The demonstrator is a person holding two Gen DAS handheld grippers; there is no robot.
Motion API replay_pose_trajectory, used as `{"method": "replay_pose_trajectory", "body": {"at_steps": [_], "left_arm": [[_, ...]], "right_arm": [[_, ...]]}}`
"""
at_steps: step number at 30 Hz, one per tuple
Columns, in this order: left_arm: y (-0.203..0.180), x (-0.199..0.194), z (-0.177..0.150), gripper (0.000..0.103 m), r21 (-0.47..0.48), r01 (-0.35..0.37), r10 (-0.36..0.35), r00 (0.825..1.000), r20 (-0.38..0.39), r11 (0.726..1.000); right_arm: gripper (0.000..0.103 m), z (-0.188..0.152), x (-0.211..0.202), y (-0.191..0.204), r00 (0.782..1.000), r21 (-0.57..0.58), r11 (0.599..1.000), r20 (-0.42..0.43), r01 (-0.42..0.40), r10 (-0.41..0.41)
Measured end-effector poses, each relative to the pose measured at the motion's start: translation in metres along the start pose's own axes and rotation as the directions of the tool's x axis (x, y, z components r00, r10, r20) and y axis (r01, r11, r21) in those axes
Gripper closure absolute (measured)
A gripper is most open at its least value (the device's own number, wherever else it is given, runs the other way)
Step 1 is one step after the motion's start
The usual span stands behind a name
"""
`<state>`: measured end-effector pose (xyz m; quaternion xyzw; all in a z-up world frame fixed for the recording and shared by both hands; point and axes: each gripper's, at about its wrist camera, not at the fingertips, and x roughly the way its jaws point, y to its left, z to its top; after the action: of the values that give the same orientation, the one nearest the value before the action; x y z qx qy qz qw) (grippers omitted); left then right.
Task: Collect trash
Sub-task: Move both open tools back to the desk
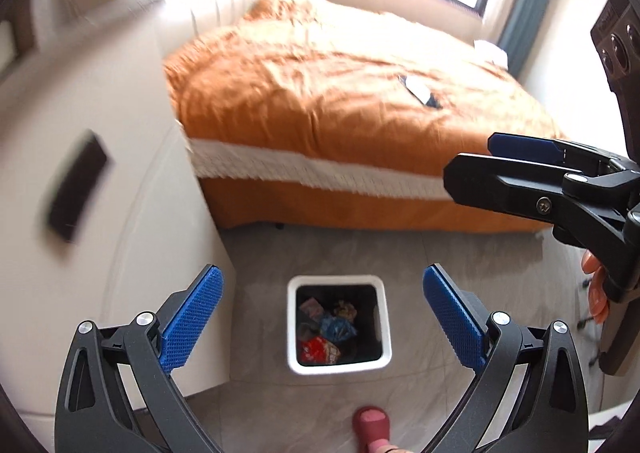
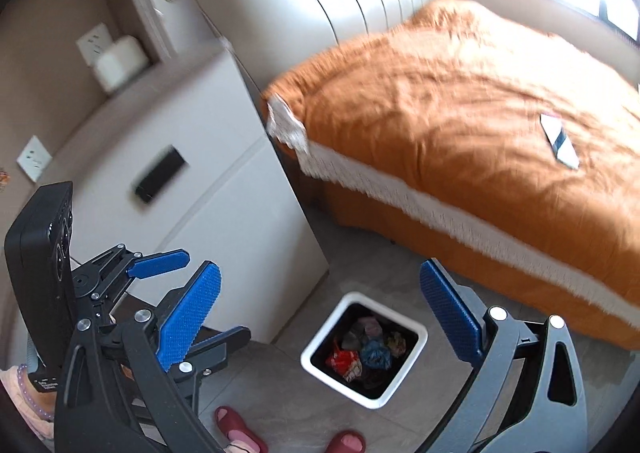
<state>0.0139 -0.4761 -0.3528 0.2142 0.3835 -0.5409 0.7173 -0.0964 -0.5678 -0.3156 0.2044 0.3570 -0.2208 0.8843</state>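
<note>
A white square bin stands on the grey floor, holding crumpled trash, among it a red wrapper and a blue wad. My left gripper hangs open above the bin with nothing between its pads. The right gripper comes in from the right edge, higher up. In the right wrist view the right gripper is also open and empty, with the bin below it. A white and dark flat wrapper lies on the orange bedcover.
The orange bed fills the far side. A white nightstand to the left carries a black rectangular object. A person's red slippers stand by the bin.
</note>
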Motion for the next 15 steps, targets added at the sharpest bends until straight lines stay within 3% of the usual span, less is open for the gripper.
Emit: {"method": "replay_pose_trajectory", "body": {"at_steps": [9,15], "left_arm": [[0.018,-0.126,0.02,0.005,-0.082,-0.112,0.121,0.987,0.11,0.99],[0.039,-0.208,0.018,0.005,-0.169,-0.195,0.224,0.958,0.18,0.966]], "right_arm": [[0.004,0.047,-0.082,0.075,0.986,-0.151,0.987,0.149,-0.054,0.077],[0.004,0.068,-0.114,0.135,0.959,-0.25,0.958,0.204,-0.143,0.197]]}}
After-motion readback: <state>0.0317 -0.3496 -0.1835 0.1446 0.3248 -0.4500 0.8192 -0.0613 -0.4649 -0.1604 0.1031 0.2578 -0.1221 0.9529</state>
